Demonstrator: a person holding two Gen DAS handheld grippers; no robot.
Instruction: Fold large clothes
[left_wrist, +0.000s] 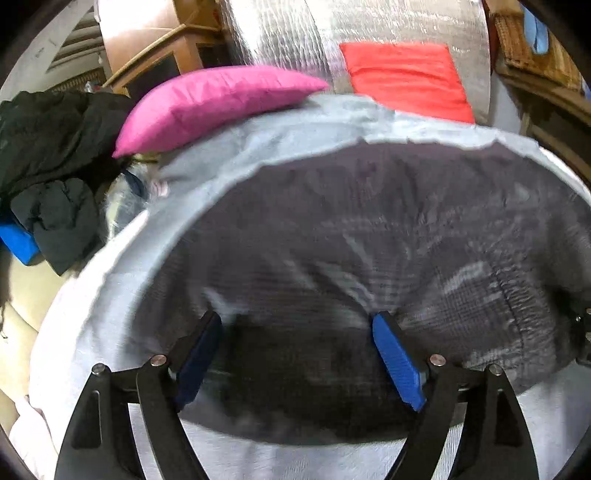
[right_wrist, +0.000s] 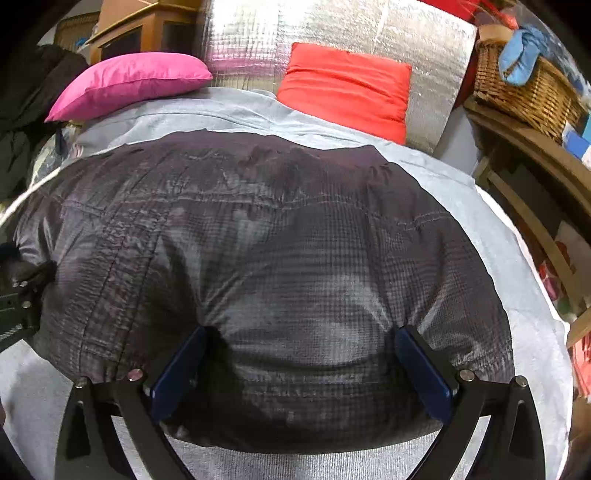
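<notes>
Left claw (left_wrist: 297, 360) is sitting wide open over the near edge of the dark quilted jacket (left_wrist: 369, 258), blue pads (left_wrist: 397, 360) straddling a puffed bit of fabric without visibly pinching it, so nothing is being held. Right claw (right_wrist: 301, 373) is doing the same further along that edge, jaws spread as wide as they go, fabric bulging up between the fingers but not clamped. The jacket (right_wrist: 277, 240) is lying as a broad folded slab on the grey bedsheet (left_wrist: 92, 314), near edge just ahead of both claws, far edge running toward the pillows. Past it, the pink pillow (right_wrist: 129, 83) and the red pillow (right_wrist: 347, 85) are leaning near a silver insulating panel (right_wrist: 424, 55); a wicker basket (right_wrist: 528, 92) is sitting on a wooden shelf at right, and a heap of dark clothes (left_wrist: 48, 155) is piling up at left. Risks as I'm reading it: the shell looks slick and lofty, so a shallow bite could be catching only the top layer and the fold could be peeling apart on lift. Uneven grips between the two claws would be skewing the next fold. The left view is blurred, so contact there is unclear.
</notes>
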